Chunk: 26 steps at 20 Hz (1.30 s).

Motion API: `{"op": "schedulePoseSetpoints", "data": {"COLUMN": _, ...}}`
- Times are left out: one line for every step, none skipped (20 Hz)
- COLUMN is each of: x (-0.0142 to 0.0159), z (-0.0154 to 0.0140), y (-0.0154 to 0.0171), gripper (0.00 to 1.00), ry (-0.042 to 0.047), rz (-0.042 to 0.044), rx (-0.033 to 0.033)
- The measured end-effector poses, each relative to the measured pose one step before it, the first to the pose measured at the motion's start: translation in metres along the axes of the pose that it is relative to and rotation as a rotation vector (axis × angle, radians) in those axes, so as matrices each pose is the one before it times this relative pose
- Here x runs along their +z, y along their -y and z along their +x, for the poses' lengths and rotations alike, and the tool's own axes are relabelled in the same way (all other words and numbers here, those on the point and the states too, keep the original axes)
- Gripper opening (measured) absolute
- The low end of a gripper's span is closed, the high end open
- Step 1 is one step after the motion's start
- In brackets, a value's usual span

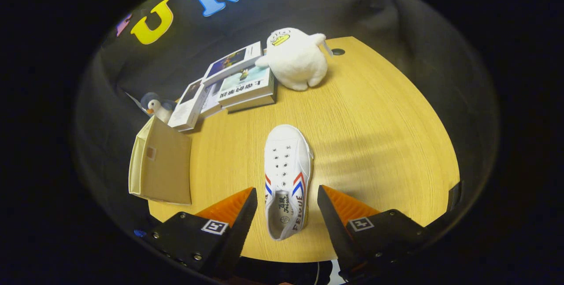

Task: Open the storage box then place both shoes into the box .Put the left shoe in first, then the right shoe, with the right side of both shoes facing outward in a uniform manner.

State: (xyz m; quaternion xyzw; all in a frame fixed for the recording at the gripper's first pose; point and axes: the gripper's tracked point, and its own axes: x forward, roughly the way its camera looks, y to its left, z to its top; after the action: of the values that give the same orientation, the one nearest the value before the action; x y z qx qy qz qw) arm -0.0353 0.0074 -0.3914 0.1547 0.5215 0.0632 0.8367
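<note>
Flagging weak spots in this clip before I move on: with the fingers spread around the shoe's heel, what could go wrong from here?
1. The gripper is open, with the heel of the white shoe between its fingers. The shoe lies slightly askew to them, so closing may twist it or pinch only the soft collar.
2. The storage box stands off to the left near the table edge; a carried shoe could nudge it.

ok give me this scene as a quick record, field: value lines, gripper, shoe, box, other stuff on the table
gripper: gripper open, fingers apart on either side of the shoe's heel, not touching it
shoe: white shoe flat on the wooden table, toe pointing away from the fingers
box: beige storage box beside the left finger, lid state unclear
clutter: books, white duck plush, small penguin toy beyond the shoe
</note>
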Motion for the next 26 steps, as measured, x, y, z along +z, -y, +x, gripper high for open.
{"op": "schedulePoseSetpoints", "data": {"x": -0.00566, "z": 0.00530, "y": 0.00191, "gripper": 0.83, "ry": -0.01972, "rz": 0.00345, "rx": 0.00443}}
{"op": "schedulePoseSetpoints", "data": {"x": -0.00380, "z": 0.00626, "y": 0.00116, "gripper": 0.83, "ry": -0.01444, "rz": -0.00246, "rx": 0.00094}}
{"op": "schedulePoseSetpoints", "data": {"x": -0.00282, "z": 0.00645, "y": 0.00295, "gripper": 0.83, "ry": -0.01180, "rz": -0.01283, "rx": -0.00601}}
{"op": "schedulePoseSetpoints", "data": {"x": -0.00220, "z": 0.00735, "y": 0.00379, "gripper": 0.83, "ry": -0.01327, "rz": -0.01614, "rx": -0.01103}}
{"op": "schedulePoseSetpoints", "data": {"x": -0.00237, "z": 0.00711, "y": 0.00402, "gripper": 0.83, "ry": -0.01417, "rz": -0.01893, "rx": -0.00916}}
{"op": "schedulePoseSetpoints", "data": {"x": -0.00159, "z": 0.00750, "y": 0.00548, "gripper": 0.83, "ry": -0.01289, "rz": -0.01072, "rx": -0.01432}}
{"op": "schedulePoseSetpoints", "data": {"x": -0.00233, "z": 0.00830, "y": 0.00457, "gripper": 0.79, "ry": -0.01877, "rz": 0.00014, "rx": -0.01201}}
{"op": "schedulePoseSetpoints", "data": {"x": -0.00286, "z": 0.00719, "y": 0.00521, "gripper": 0.79, "ry": -0.02159, "rz": -0.00009, "rx": -0.01527}}
{"op": "schedulePoseSetpoints", "data": {"x": -0.00289, "z": 0.00840, "y": 0.00492, "gripper": 0.79, "ry": -0.01893, "rz": -0.00102, "rx": -0.01452}}
{"op": "schedulePoseSetpoints", "data": {"x": 0.00015, "z": 0.00262, "y": -0.00072, "gripper": 0.79, "ry": -0.01726, "rz": 0.00732, "rx": 0.00901}}
{"op": "schedulePoseSetpoints", "data": {"x": 0.00174, "z": 0.00062, "y": -0.00545, "gripper": 0.72, "ry": -0.00388, "rz": 0.01496, "rx": 0.02775}}
{"op": "schedulePoseSetpoints", "data": {"x": 0.00349, "z": 0.00200, "y": -0.00290, "gripper": 0.65, "ry": 0.00582, "rz": -0.00632, "rx": 0.01551}}
{"op": "schedulePoseSetpoints", "data": {"x": 0.00184, "z": 0.00265, "y": -0.00392, "gripper": 0.58, "ry": -0.00152, "rz": -0.02359, "rx": 0.02371}}
{"op": "schedulePoseSetpoints", "data": {"x": 0.00004, "z": -0.00800, "y": 0.00062, "gripper": 0.52, "ry": -0.00671, "rz": -0.03025, "rx": 0.00456}}
{"op": "schedulePoseSetpoints", "data": {"x": 0.00018, "z": 0.00412, "y": 0.00225, "gripper": 0.35, "ry": -0.00585, "rz": -0.03033, "rx": -0.01211}}
{"op": "schedulePoseSetpoints", "data": {"x": 0.00017, "z": 0.00351, "y": 0.00256, "gripper": 0.26, "ry": -0.00554, "rz": -0.00531, "rx": -0.00282}}
{"op": "schedulePoseSetpoints", "data": {"x": 0.00162, "z": -0.01199, "y": -0.00363, "gripper": 0.10, "ry": -0.00743, "rz": 0.05357, "rx": 0.01200}}
{"op": "schedulePoseSetpoints", "data": {"x": 0.00330, "z": 0.00397, "y": 0.00897, "gripper": 0.08, "ry": -0.00646, "rz": 0.05243, "rx": 0.01462}}
{"op": "schedulePoseSetpoints", "data": {"x": -0.00243, "z": -0.00050, "y": 0.00032, "gripper": 0.01, "ry": -0.00825, "rz": 0.03143, "rx": 0.01098}}
{"op": "schedulePoseSetpoints", "data": {"x": 0.00006, "z": -0.00174, "y": 0.00025, "gripper": 0.00, "ry": -0.00138, "rz": 0.00622, "rx": 0.01803}}
{"op": "schedulePoseSetpoints", "data": {"x": -0.00035, "z": -0.00113, "y": 0.00011, "gripper": 0.00, "ry": -0.00390, "rz": -0.00534, "rx": 0.00377}}
{"op": "schedulePoseSetpoints", "data": {"x": 0.00019, "z": -0.00306, "y": 0.00101, "gripper": 0.01, "ry": -0.00604, "rz": -0.00552, "rx": -0.00372}}
{"op": "schedulePoseSetpoints", "data": {"x": 0.00065, "z": -0.00363, "y": 0.00055, "gripper": 0.01, "ry": -0.00482, "rz": 0.00008, "rx": -0.00189}}
{"op": "schedulePoseSetpoints", "data": {"x": 0.00272, "z": -0.00351, "y": -0.00179, "gripper": 0.00, "ry": 0.00265, "rz": 0.00514, "rx": 0.00713}}
{"op": "schedulePoseSetpoints", "data": {"x": 0.00192, "z": -0.00518, "y": -0.00367, "gripper": 0.00, "ry": 0.00412, "rz": 0.00726, "rx": 0.00995}}
{"op": "schedulePoseSetpoints", "data": {"x": 0.00076, "z": -0.00714, "y": -0.00442, "gripper": 0.01, "ry": 0.00595, "rz": 0.00162, "rx": 0.00781}}
